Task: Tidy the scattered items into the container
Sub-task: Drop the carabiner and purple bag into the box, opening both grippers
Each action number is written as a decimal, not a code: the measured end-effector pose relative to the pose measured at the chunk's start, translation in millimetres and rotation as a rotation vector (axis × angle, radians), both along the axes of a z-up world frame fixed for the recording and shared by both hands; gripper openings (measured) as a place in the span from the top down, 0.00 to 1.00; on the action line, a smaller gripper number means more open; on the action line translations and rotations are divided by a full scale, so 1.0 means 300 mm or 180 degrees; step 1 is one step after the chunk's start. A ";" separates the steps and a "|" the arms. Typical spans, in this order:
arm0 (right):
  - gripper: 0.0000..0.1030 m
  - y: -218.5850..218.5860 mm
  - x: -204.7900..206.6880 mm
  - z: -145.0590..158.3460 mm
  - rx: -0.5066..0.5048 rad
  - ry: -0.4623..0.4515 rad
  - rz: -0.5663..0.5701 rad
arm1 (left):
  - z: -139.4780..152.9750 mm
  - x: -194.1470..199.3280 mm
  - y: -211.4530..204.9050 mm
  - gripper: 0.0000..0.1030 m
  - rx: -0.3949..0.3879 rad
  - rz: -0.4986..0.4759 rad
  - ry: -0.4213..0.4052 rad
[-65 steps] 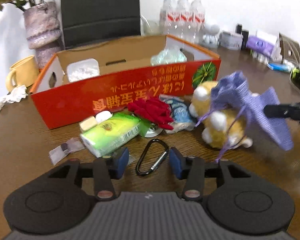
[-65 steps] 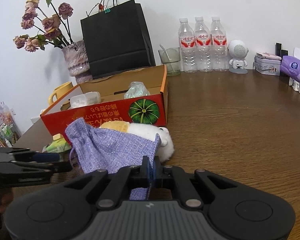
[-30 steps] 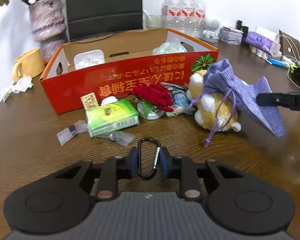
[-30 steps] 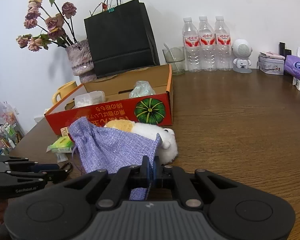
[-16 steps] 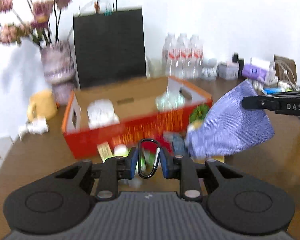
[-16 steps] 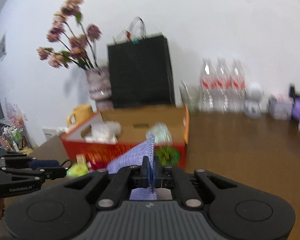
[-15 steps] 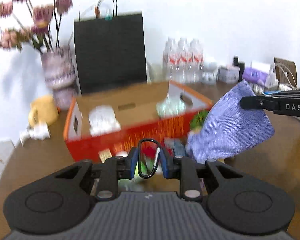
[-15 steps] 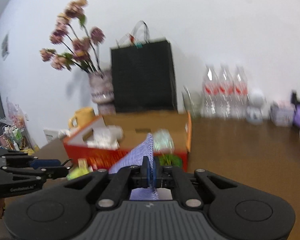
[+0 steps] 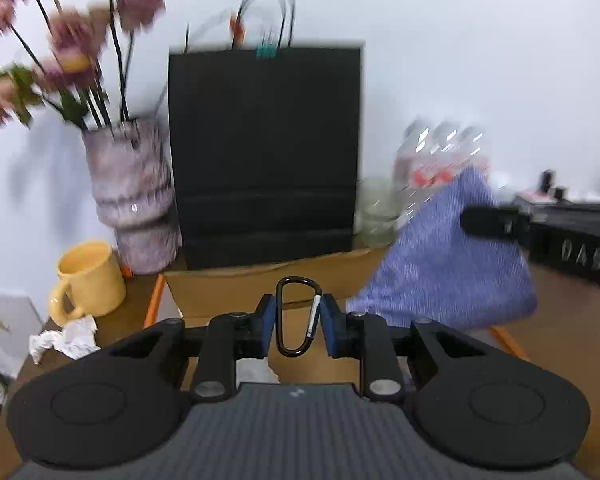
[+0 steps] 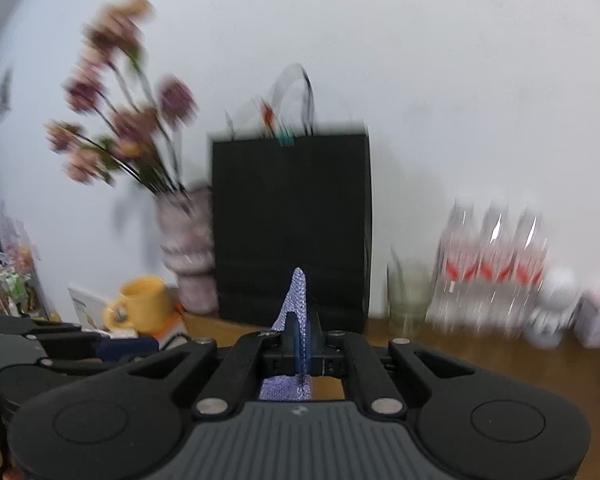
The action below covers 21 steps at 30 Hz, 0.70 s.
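Note:
My left gripper [image 9: 298,322] is shut on a black carabiner [image 9: 297,316] and holds it up over the near part of the open cardboard box [image 9: 236,286]. My right gripper [image 10: 302,336] is shut on a purple drawstring pouch [image 10: 296,300]. In the left wrist view the pouch [image 9: 444,264] hangs from the right gripper's finger [image 9: 488,222] above the box's right side. The scattered items on the table are out of view.
A black paper bag [image 9: 264,152] stands behind the box, with a flower vase [image 9: 130,196] and a yellow mug [image 9: 90,278] to its left. Crumpled paper [image 9: 66,338] lies by the mug. Water bottles [image 10: 496,264] and a glass [image 10: 410,296] stand at the back right.
Both grippers have risen and moved forward towards the box, carrying the carabiner and the pouch. The plush toy and the other table items have dropped out of view.

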State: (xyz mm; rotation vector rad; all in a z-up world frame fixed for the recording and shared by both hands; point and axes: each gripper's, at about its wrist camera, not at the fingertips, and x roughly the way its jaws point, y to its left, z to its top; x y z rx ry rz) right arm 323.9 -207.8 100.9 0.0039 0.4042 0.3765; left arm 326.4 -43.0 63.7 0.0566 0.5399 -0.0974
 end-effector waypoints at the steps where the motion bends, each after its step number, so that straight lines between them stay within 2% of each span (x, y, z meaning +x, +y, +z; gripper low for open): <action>1: 0.98 0.013 0.057 -0.040 -0.0022 0.0128 -0.0036 | -0.024 0.048 -0.005 0.76 0.0043 0.0046 0.0074; 3: 0.98 0.031 0.151 -0.121 -0.0105 0.0374 -0.0100 | -0.086 0.132 -0.027 0.76 0.0196 0.0087 0.0235; 7: 0.98 0.040 0.252 -0.263 -0.0189 0.0729 -0.0141 | -0.181 0.196 -0.055 0.76 0.0420 0.0142 0.0448; 10: 0.97 0.035 0.278 -0.320 -0.0140 0.0915 -0.0126 | -0.220 0.208 -0.057 0.76 0.0469 0.0149 0.0540; 13: 0.94 0.041 0.275 -0.333 -0.0140 0.0942 -0.0076 | -0.235 0.203 -0.063 0.75 0.0505 0.0151 0.0580; 15: 0.87 0.043 0.265 -0.323 -0.0096 0.0969 -0.0036 | -0.234 0.189 -0.065 0.74 0.0509 0.0168 0.0570; 16: 0.79 0.040 0.255 -0.314 -0.0083 0.0983 -0.0005 | -0.227 0.183 -0.066 0.71 0.0498 0.0171 0.0557; 17: 0.63 0.039 0.247 -0.305 -0.0074 0.0992 0.0048 | -0.217 0.174 -0.063 0.63 0.0477 0.0171 0.0530; 19: 0.44 0.039 0.223 -0.283 -0.0093 0.0950 0.0092 | -0.188 0.136 -0.058 0.52 0.0493 0.0203 0.0417; 21: 0.38 0.034 0.183 -0.256 -0.0130 0.0865 0.0094 | -0.156 0.093 -0.051 0.40 0.0550 0.0217 0.0276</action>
